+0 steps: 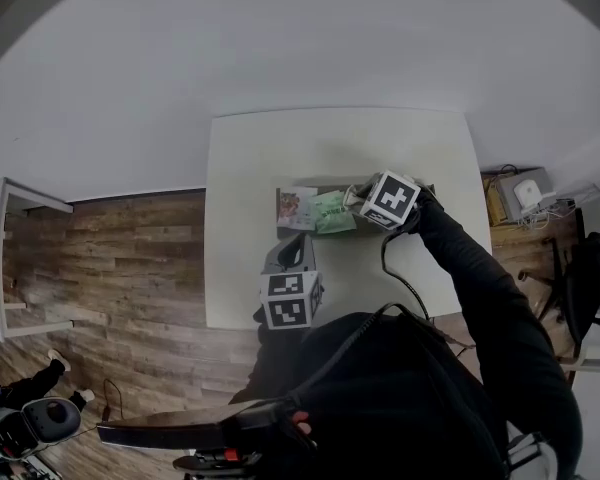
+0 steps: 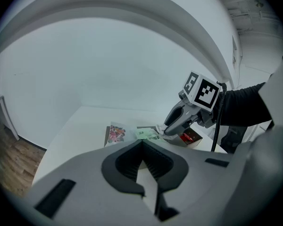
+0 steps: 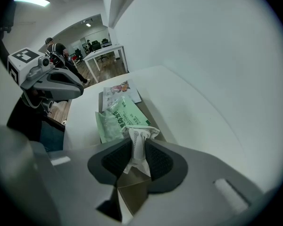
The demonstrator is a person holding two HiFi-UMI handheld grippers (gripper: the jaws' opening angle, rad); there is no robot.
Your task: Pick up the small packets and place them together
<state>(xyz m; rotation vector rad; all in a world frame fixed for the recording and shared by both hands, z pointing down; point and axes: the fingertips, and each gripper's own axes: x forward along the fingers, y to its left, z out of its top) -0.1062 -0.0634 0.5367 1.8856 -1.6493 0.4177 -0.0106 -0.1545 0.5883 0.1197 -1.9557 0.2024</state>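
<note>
My right gripper [image 3: 138,149] points steeply down over a flat brown tray [image 3: 154,116]. It is shut on a crumpled white packet [image 3: 139,136] that stands upright between its pads and touches both. Just beyond lies a green packet [image 3: 119,119], then a colourful packet [image 3: 118,89]. In the head view the right gripper [image 1: 352,200] sits at the green packet's [image 1: 332,212] right edge, with the colourful packet [image 1: 296,208] further left. My left gripper [image 2: 142,144] hovers near the table's front, shut and holding nothing. Ahead of it I see the right gripper [image 2: 164,132] touching down on the tray.
The white table [image 1: 280,148] stands against a white wall, with wooden floor [image 1: 130,258] to its left and front. An open box section holding something red [image 2: 192,136] lies under the right gripper. A cable [image 1: 400,278] trails from the right arm. Desks and people [image 3: 61,53] show in the distance.
</note>
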